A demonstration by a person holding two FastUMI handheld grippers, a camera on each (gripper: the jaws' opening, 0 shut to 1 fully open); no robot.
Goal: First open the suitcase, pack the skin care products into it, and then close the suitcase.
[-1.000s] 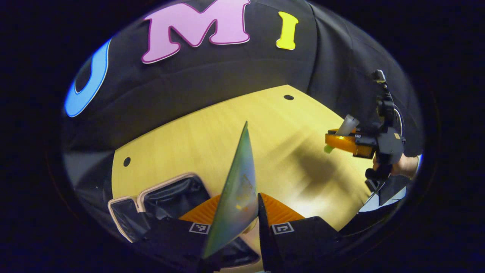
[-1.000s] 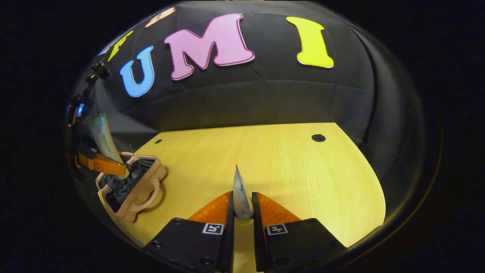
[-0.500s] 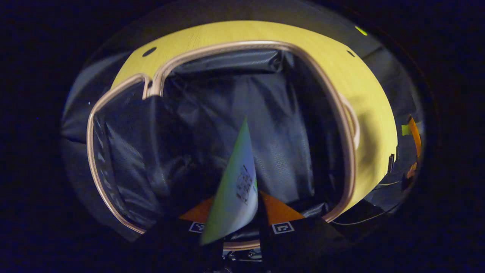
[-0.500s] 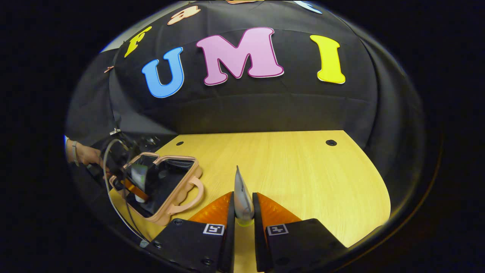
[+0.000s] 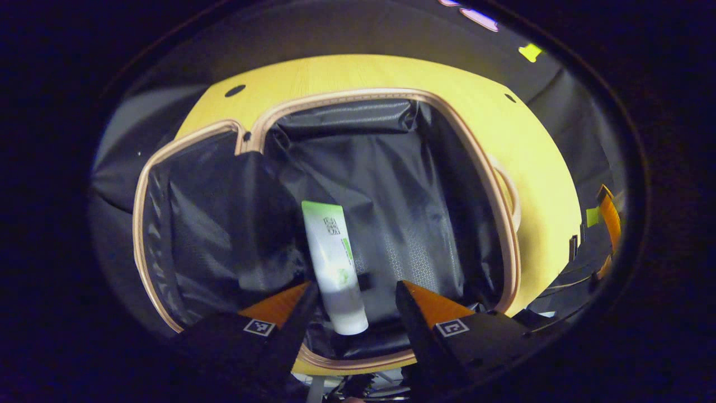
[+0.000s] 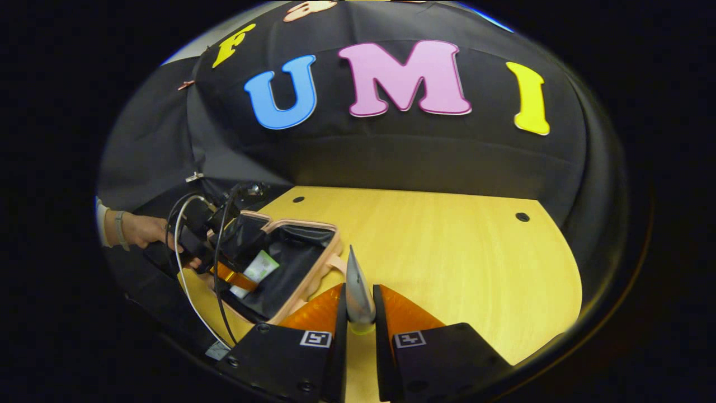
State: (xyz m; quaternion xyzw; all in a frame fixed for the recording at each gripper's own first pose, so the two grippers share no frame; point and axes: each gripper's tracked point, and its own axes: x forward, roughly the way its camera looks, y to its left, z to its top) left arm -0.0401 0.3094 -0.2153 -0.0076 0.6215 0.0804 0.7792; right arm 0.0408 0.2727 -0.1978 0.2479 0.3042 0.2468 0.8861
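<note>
The suitcase (image 5: 494,184) lies open, its black lining framed by a pale pink rim. A white and green tube (image 5: 334,263) rests on the lining, cap toward me. My left gripper (image 5: 355,286) is open just above it, one finger on each side, neither touching. In the right gripper view the suitcase (image 6: 329,249) sits at the left with the left gripper (image 6: 238,279) over it and the tube (image 6: 258,267) inside. My right gripper (image 6: 358,289) is shut on a thin silvery tube (image 6: 354,273) that stands upright above the table.
The yellow wooden table (image 6: 458,252) stretches out to the right of the suitcase, with small dark holes near its corners. A hand (image 6: 140,229) holds the left gripper, and cables loop beside it. The black booth wall stands behind.
My left gripper opened and let the white and green tube drop into the suitcase. The right gripper, still holding its tube, swung nearer the suitcase.
</note>
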